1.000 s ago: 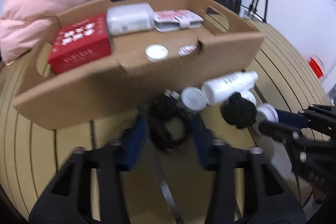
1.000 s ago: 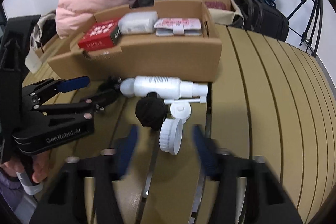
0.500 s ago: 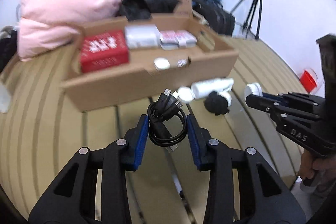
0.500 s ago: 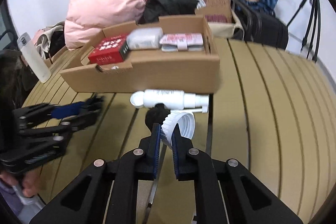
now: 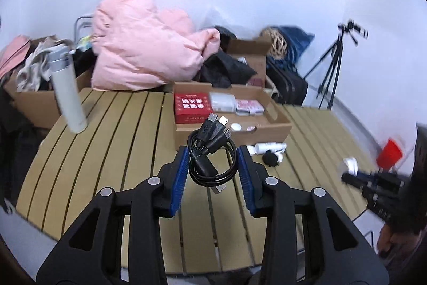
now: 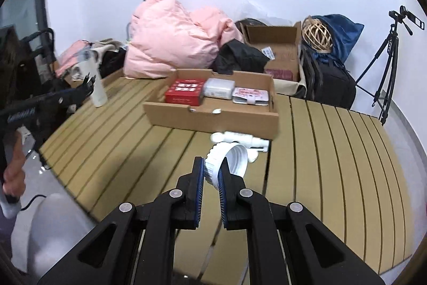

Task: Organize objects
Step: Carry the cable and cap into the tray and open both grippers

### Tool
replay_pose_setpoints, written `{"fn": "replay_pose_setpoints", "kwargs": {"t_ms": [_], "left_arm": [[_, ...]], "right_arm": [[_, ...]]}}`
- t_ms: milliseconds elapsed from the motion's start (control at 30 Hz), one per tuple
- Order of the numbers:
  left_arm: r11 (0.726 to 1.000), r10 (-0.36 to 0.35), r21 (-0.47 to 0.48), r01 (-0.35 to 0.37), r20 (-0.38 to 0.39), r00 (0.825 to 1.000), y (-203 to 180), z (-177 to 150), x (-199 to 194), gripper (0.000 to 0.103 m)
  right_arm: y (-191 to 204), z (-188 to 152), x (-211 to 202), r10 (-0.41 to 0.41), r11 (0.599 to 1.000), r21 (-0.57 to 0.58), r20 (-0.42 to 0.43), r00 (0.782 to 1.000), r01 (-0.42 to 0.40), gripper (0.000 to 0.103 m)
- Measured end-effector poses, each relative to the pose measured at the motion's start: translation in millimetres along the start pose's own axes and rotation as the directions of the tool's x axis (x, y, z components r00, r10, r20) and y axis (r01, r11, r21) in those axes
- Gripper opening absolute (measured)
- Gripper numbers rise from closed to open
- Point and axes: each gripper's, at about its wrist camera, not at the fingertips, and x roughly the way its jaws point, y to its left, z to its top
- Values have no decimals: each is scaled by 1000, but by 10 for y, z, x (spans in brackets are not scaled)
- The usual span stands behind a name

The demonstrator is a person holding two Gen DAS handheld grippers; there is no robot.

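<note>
Slatted tan surface [image 5: 112, 140] fills both views below me. My left claw [image 5: 210, 167] pinches a coiled black cable [image 5: 210, 151] between its blue pads, held up in the air. My right claw [image 6: 210, 178] has just been closing — it grips a white ribbed cap [image 6: 229, 159] by its rim, off the slats. Beyond, a white bottle [image 6: 237, 138] lies on its side just in front of a cardboard tray [image 6: 213, 116] holding a red box [image 6: 184, 92], a clear case [image 6: 218, 88] and a pink packet [image 6: 249, 95]. Pink bedding [image 6: 173, 42] sits behind.
</note>
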Motion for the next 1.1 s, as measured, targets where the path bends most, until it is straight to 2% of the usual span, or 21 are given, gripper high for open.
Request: {"fn": "replay_pose_setpoints", "kwargs": {"t_ms": [100,233,400,633,800,900,967,1067,1100], "left_arm": [[1000,-17,-12,17,14,1000,-24,-102,-221,33],[999,-36,8,36,4,999,-61,-161,-278,33],[999,-51,3,51,-12,999,-102,-162,-148,33],[998,-66,-17,66,-14,998,-26,-45,142,33],[995,-97,-43,94,-81,992,101,163,652,33],[991,-137,-22,135,-100,985,131,376,1009,33],[989,-148,-23,146,-113,983,164,551,1345,33],[981,-194,-65,185,-194,962,222,747,1904,33],[978,-204,-89,188,-241,949,234,797,2169,33]], "right_arm": [[142,-94,-237,13,1000,-12,-1,1000,-13,12],[304,-213,-437,12,999,-50,-12,1000,-13,12],[296,-158,-490,20,999,-38,-9,1000,-20,12],[179,122,-377,15,999,-44,-1,1000,-15,11],[94,273,-95,38,999,-20,-29,999,-39,12],[33,438,217,92,996,12,-60,994,-92,11],[-18,633,522,96,995,19,-89,991,-94,11],[-157,935,1013,108,993,57,-118,987,-102,12],[-209,1028,1178,123,991,76,-123,985,-114,12]]}}
